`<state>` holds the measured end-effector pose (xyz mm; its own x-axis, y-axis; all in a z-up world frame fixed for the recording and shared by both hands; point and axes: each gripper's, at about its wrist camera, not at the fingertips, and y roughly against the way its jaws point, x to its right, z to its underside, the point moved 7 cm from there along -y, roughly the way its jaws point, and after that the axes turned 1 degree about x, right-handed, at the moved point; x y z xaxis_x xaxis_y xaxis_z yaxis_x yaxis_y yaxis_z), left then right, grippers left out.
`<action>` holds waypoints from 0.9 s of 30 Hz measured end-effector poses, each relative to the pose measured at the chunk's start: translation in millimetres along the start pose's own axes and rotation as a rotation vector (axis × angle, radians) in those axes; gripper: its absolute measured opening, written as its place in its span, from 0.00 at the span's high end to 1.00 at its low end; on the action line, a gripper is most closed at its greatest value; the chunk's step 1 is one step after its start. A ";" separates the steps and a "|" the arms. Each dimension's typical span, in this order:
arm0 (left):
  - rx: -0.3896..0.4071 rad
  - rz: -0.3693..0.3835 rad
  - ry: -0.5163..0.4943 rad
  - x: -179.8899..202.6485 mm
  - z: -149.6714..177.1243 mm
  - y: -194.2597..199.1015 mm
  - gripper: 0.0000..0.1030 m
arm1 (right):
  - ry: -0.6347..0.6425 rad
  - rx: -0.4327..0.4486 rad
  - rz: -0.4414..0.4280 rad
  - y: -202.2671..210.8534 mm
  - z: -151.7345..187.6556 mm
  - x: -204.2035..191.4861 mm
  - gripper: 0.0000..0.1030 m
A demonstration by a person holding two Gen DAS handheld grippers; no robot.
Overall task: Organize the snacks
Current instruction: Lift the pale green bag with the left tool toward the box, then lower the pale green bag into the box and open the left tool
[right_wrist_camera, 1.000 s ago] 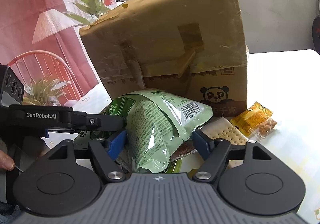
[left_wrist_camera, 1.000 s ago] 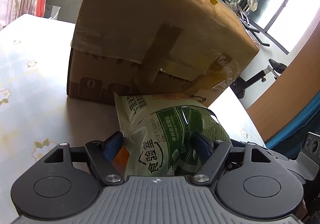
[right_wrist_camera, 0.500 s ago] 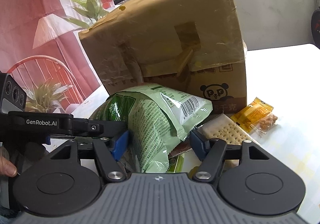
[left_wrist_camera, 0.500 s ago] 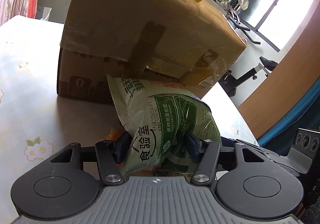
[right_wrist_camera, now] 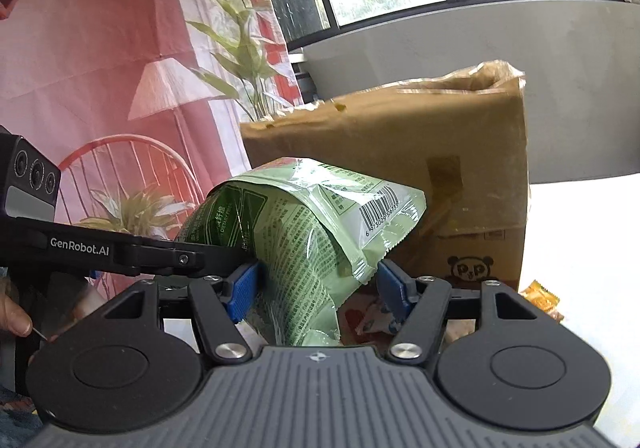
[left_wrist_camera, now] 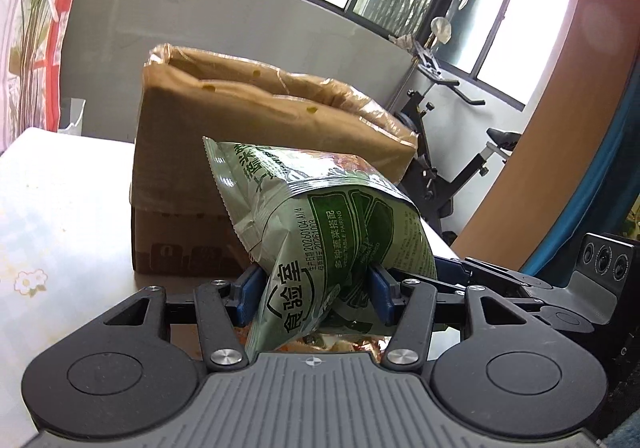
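Note:
A green snack bag (left_wrist_camera: 320, 232) is held up off the table in front of a tall cardboard box (left_wrist_camera: 248, 119). My left gripper (left_wrist_camera: 314, 288) is shut on the bag's lower end. In the right wrist view the same bag (right_wrist_camera: 304, 232) sits between my right gripper's (right_wrist_camera: 318, 288) blue pads (right_wrist_camera: 390, 288); the left pad presses it, the right pad stands just off its edge. The left gripper's body (right_wrist_camera: 120, 252) comes in from the left. The box (right_wrist_camera: 420, 175) has its top open.
A yellow snack packet (right_wrist_camera: 542, 296) and other small packets (right_wrist_camera: 372, 322) lie on the white table (right_wrist_camera: 580, 228) by the box's base. An exercise bike (left_wrist_camera: 452, 151) stands beyond the table. A pink curtain (right_wrist_camera: 100, 47) and a plant (right_wrist_camera: 236, 47) are to the left.
Both grippers have risen with the green bag, lifting it off the table; the box's open top has come into view. The left jaws closed tighter on the bag.

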<state>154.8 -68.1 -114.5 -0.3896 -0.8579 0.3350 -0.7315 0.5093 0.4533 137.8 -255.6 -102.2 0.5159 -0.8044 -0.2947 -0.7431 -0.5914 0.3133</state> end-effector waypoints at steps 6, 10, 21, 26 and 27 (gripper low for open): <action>0.099 0.002 -0.050 19.1 -44.7 19.5 0.44 | 0.041 0.095 -0.010 13.7 -45.7 -13.5 0.36; 0.137 0.015 -0.045 24.2 -77.7 20.1 0.43 | 0.046 0.125 -0.014 12.2 -79.6 -13.8 0.36; 0.075 0.021 0.092 -3.4 -145.2 -40.0 0.41 | 0.048 0.122 -0.001 -41.3 -155.2 18.4 0.36; 0.027 -0.010 0.160 -29.1 -160.3 -75.0 0.42 | -0.079 0.069 -0.005 -82.1 -171.9 48.0 0.36; 0.020 -0.024 0.163 -31.9 -162.7 -81.3 0.42 | -0.107 0.058 -0.002 -89.8 -172.4 55.3 0.36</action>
<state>317.7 -71.0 -27.7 -0.2768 -0.8465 0.4548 -0.7511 0.4858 0.4470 306.6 -256.8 9.0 0.4714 -0.7905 -0.3910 -0.7671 -0.5863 0.2605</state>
